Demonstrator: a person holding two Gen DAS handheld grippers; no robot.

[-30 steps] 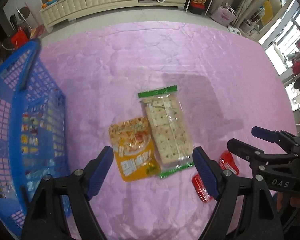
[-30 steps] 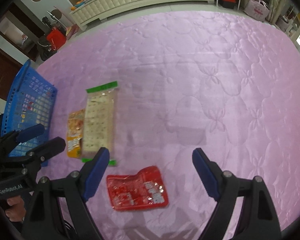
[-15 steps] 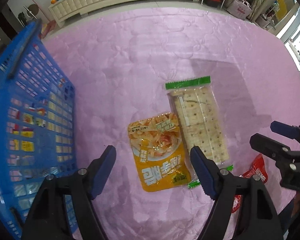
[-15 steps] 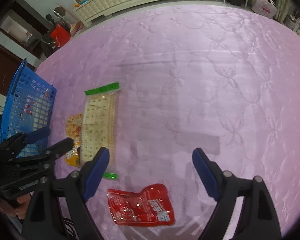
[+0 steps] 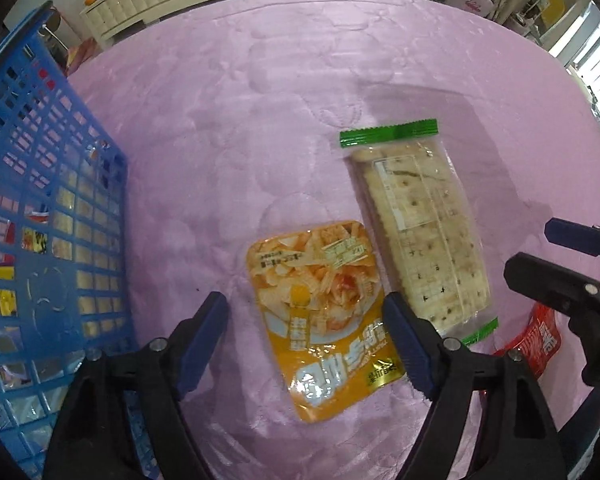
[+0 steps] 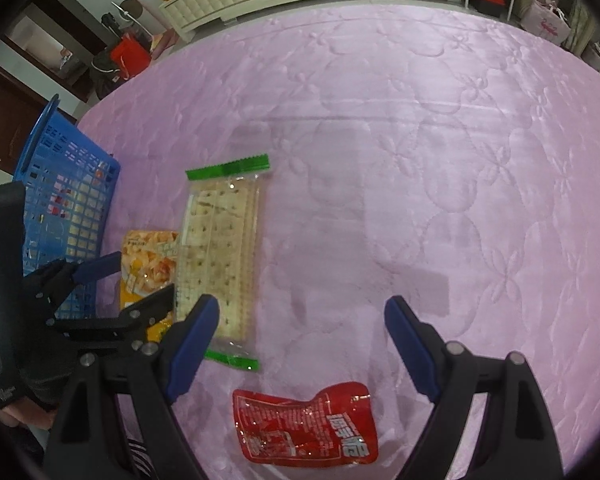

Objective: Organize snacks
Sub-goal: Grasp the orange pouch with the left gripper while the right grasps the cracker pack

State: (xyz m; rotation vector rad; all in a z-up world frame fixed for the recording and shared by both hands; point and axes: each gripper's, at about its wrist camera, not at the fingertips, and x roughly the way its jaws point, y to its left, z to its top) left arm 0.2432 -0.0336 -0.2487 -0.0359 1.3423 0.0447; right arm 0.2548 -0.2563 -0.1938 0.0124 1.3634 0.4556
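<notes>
Left tool (image 5: 304, 320) opening, empty, over orange pouch (image 5: 324, 316): light, soft, slippery; pinch side edges. Right tool (image 6: 300, 320) spread, empty, red pouch (image 6: 308, 426) at 6 o'clock.

My left tool (image 5: 304, 334): black plastic arms, each tipped with a dark-blue pad (image 5: 204, 344), and round silver screw heads at the pivots. My right tool (image 6: 300, 340): same build, black arms, blue pads (image 6: 410, 346), silver screws. In the right wrist view, the left unit's black body carries small white lettering low on its side, too small to read.
</notes>
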